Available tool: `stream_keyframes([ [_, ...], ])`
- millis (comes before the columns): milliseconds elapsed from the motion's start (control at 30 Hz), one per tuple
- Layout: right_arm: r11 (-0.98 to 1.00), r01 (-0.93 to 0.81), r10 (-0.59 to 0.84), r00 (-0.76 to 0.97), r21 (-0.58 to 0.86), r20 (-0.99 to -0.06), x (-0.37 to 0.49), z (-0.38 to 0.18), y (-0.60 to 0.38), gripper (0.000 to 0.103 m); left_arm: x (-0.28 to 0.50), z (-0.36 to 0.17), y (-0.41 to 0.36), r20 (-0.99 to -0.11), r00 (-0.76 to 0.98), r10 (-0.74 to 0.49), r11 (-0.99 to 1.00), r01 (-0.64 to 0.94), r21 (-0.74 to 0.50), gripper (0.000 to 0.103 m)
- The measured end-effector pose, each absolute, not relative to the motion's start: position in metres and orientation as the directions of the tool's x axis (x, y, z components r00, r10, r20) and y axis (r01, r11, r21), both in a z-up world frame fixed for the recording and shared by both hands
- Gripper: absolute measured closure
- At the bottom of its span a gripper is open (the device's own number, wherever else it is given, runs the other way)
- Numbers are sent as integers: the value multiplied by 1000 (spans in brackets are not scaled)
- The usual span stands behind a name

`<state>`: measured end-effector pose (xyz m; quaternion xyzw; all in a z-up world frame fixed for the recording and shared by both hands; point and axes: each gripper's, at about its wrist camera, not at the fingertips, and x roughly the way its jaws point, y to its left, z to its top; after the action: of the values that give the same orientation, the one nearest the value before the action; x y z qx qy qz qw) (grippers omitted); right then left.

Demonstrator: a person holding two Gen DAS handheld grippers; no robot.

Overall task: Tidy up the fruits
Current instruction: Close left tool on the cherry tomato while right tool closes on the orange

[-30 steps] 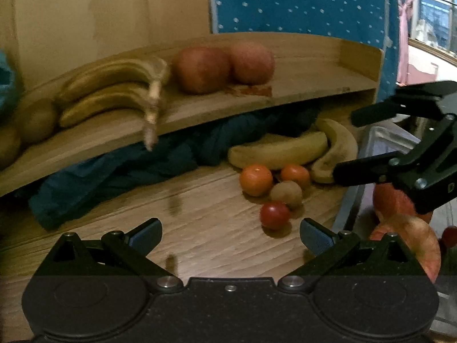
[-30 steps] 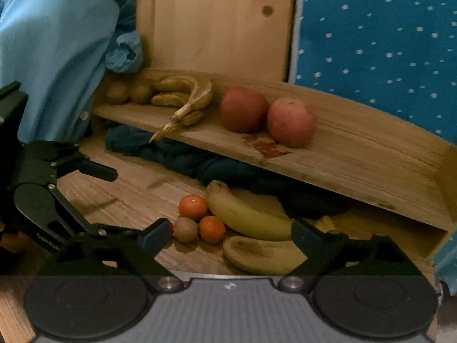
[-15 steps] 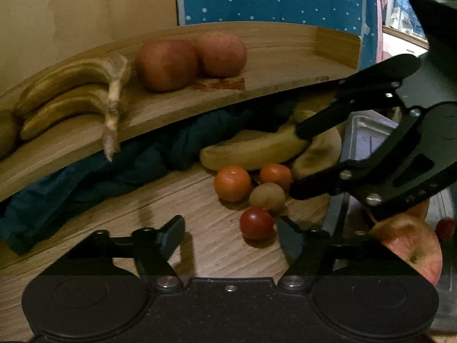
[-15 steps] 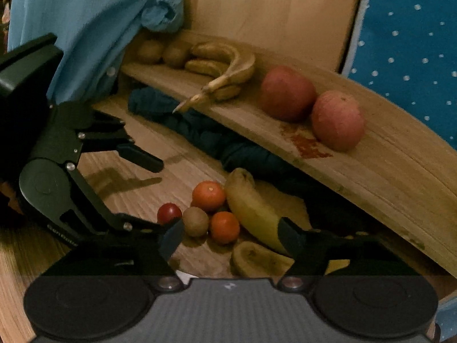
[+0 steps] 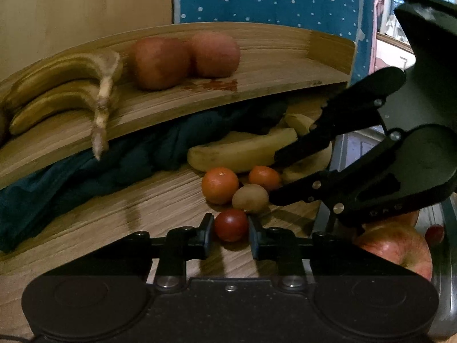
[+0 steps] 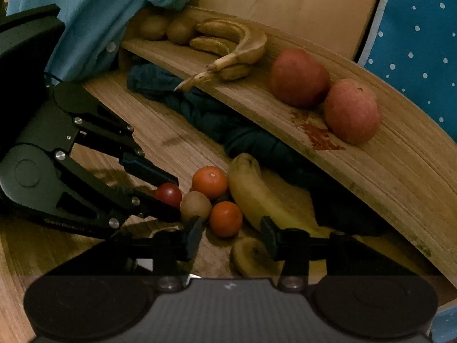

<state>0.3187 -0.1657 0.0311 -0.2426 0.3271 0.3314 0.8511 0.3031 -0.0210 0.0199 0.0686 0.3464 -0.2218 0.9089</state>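
My left gripper (image 5: 230, 230) is shut on a small red tomato (image 5: 231, 224) that rests on the wooden table; the right wrist view shows the same tomato (image 6: 168, 194) between its fingers (image 6: 160, 175). Behind it lie a kiwi (image 5: 250, 198), two oranges (image 5: 220, 185) (image 5: 264, 177) and two loose bananas (image 5: 242, 153). My right gripper (image 6: 232, 234) is open, its jaws either side of the near orange (image 6: 225, 219) and above a banana end (image 6: 251, 257). It shows from the side in the left wrist view (image 5: 288, 175).
A raised wooden shelf (image 5: 271, 85) holds two red apples (image 5: 160, 63), a banana bunch (image 5: 62, 85) and kiwis (image 6: 154, 27). A dark teal cloth (image 5: 114, 160) lies under it. A metal tray (image 5: 445, 285) at right holds apples (image 5: 397, 245). A light blue garment (image 6: 100, 14) hangs at left.
My left gripper moved forward and closed on the red tomato. My right gripper advanced to the fruit pile and narrowed around the near orange.
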Motion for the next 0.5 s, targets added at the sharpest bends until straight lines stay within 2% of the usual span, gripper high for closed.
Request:
stream_keyframes([
  [233,670,-717,402,569,-193,-717,324,26,-158,63,302,20,-15,-658,672,-340,907,418,-43,76],
  [300,674,-713,399,571,-193,-718,325,24,-157,71,301,19,-14,-656,674,-339,910,412,-47,76],
  [500,693,-700,409,580,-174,-705,325,26,-160,72,299,20,-12,-645,686,-337,920,385,-70,77],
])
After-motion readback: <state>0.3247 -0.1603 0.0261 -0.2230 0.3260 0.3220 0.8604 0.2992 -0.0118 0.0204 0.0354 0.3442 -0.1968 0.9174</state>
